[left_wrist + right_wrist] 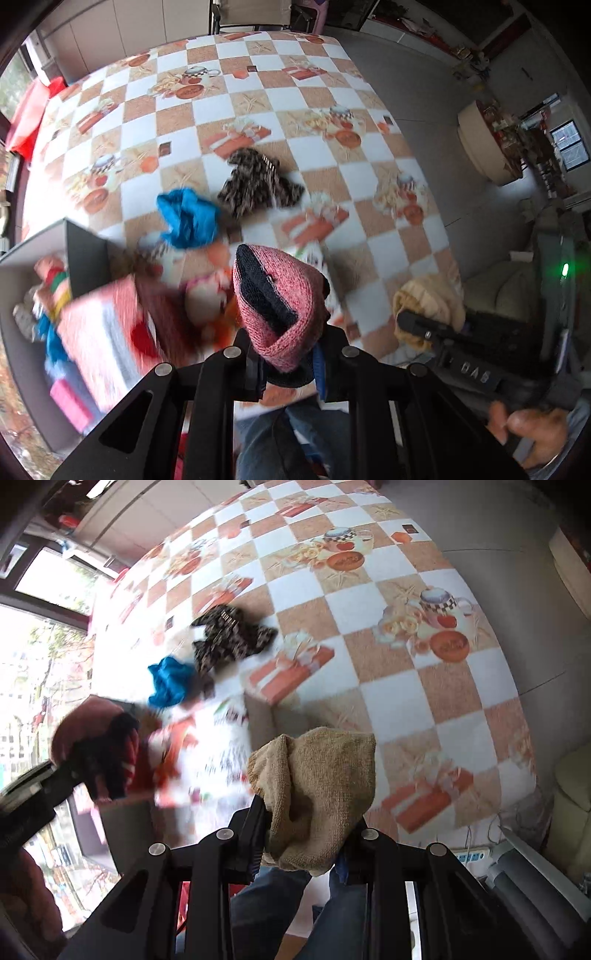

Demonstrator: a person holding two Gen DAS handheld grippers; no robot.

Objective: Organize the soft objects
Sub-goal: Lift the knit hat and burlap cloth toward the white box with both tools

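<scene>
Above the table [314,92], both claws grip socks.

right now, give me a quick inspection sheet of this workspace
surface: table under checked printed cloth
job's things: pink knit hat and tan knit hat held; blue cloth and brown patterned cloth lying on the table
clutter: box with soft toys at the table's edge
grippers: left gripper shut on pink knit hat; right gripper shut on tan knit hat
cables: power strip on the floor
surroundings: window, sofa
</scene>
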